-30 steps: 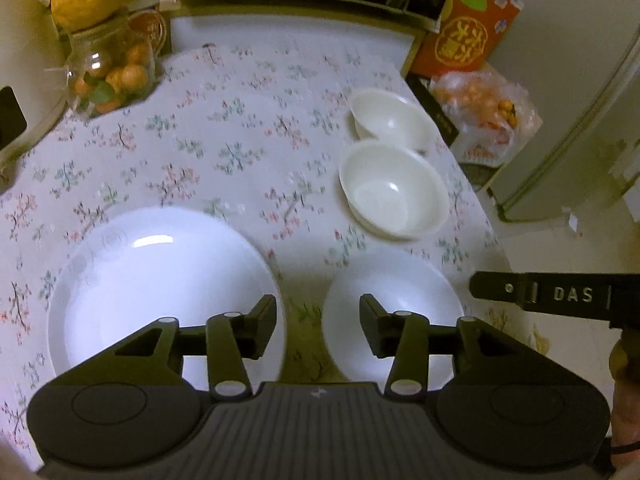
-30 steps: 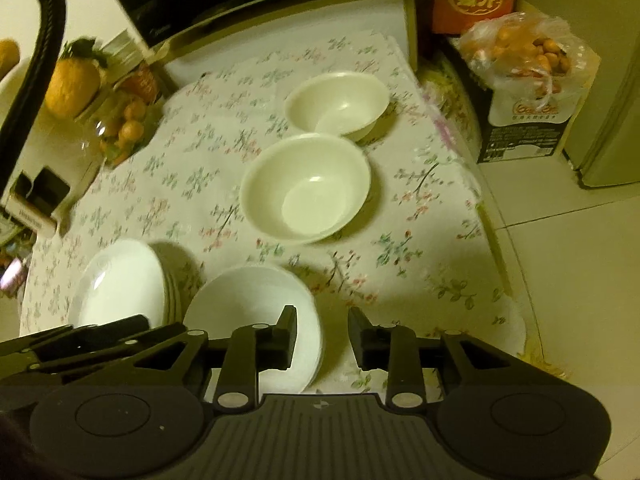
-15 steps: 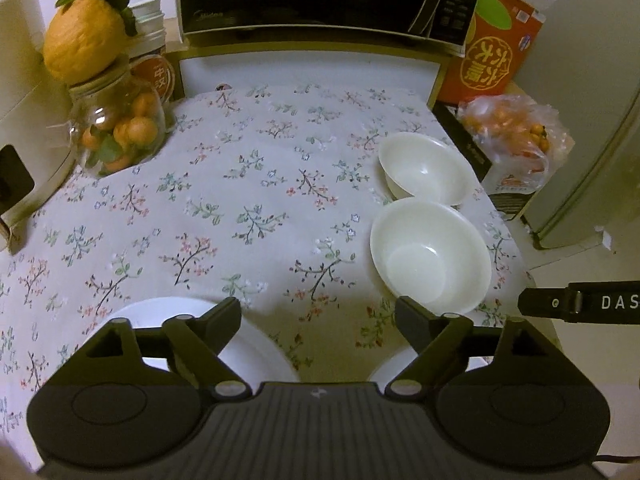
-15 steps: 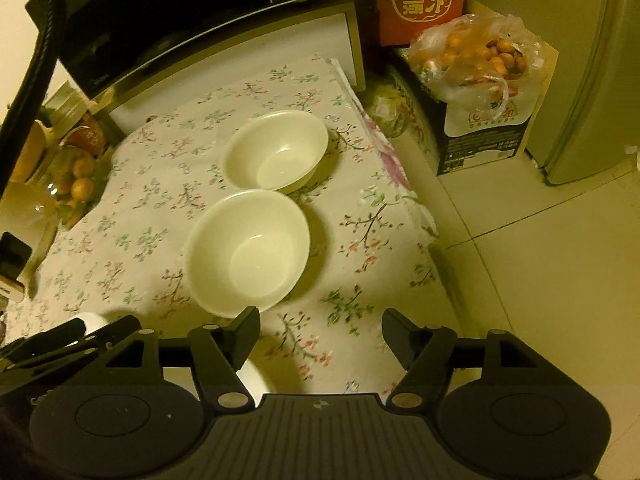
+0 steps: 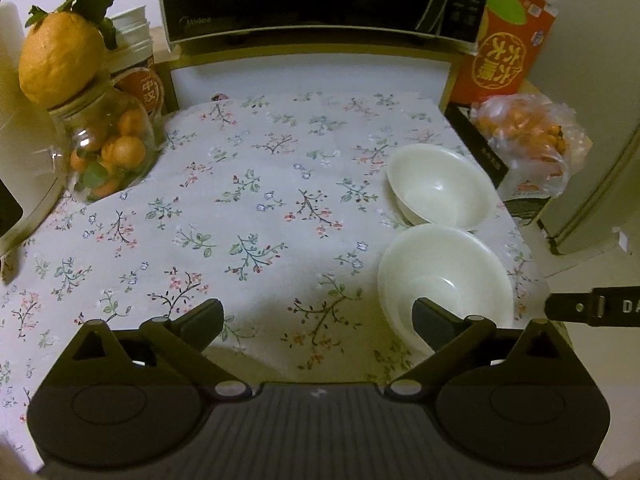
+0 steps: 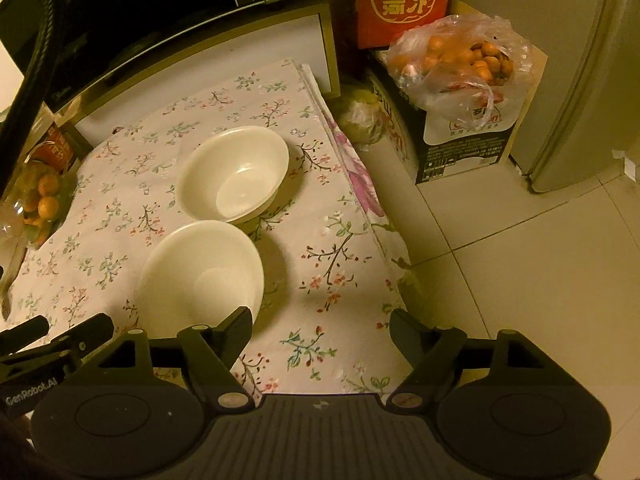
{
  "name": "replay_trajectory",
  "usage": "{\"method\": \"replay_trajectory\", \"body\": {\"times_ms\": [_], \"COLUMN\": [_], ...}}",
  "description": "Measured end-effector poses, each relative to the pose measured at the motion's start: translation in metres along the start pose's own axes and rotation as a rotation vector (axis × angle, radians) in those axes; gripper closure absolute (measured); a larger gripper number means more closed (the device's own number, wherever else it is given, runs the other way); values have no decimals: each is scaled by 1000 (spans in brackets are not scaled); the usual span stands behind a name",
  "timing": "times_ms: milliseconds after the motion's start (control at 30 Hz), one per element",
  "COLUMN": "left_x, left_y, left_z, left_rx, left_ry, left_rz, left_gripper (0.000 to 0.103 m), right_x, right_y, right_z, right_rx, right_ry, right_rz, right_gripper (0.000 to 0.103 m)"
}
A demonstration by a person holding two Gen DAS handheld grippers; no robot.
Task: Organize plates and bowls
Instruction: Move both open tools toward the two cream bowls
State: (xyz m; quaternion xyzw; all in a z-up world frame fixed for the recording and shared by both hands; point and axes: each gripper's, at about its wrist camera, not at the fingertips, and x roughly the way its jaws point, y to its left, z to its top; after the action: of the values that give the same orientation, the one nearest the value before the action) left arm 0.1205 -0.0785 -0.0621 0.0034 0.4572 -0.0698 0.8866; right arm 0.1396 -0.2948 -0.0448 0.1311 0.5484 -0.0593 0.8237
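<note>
Left wrist view, left to right: glass jar of oranges point(image 5: 110, 152) at upper left with a large citrus point(image 5: 60, 62) on top, microwave point(image 5: 320, 0) top centre, floral tablecloth point(image 5: 240, 220) across the middle, then two white bowls at right: far bowl point(image 5: 440, 186) and near bowl point(image 5: 444, 280), rims touching or nearly so. Red box point(image 5: 504, 52) and bag of oranges point(image 5: 528, 140) at upper right. No plates visible in this view; a pale edge under the left finger is too hidden to call.

Left gripper point(image 5: 318, 320): spread wide, nothing between the fingers. Its right fingertip overlaps the near bowl's rim in the frame; contact can't be confirmed.

Right wrist view: same two bowls left of centre, near bowl point(image 6: 200, 276) below far bowl point(image 6: 234, 172), table edge and tiled floor point(image 6: 520, 260) at right. Right gripper point(image 6: 322, 324): also spread wide, empty, left fingertip just beside the near bowl's rim.

Likely step: nest one bowl in the other. Advice: straddle the rim wall with one finger inside and one outside, pinch firmly, lift clear before moving across, lower centred. The bowls sit near the table edge, so don't push outward.
</note>
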Motion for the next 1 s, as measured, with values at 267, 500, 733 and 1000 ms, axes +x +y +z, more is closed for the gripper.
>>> {"method": "replay_trajectory", "body": {"times_ms": [267,500,733,1000], "left_x": [17,27,38,43], "left_y": [3,2,-5,-6], "left_z": [10,13,11,11], "left_rx": [-20,-57,-37,-39], "left_ry": [15,43,61,68], "left_rz": [-4,-44,-57,-93], "left_gripper": [3,7,16,39], "right_x": [16,23,34,45], "right_y": [-8,5,12,21], "right_z": [7,11,11,9], "right_rx": [74,74,72,50], "right_ry": [39,42,64,91], "right_rz": [10,52,70,77], "right_gripper": [28,28,34,57]}}
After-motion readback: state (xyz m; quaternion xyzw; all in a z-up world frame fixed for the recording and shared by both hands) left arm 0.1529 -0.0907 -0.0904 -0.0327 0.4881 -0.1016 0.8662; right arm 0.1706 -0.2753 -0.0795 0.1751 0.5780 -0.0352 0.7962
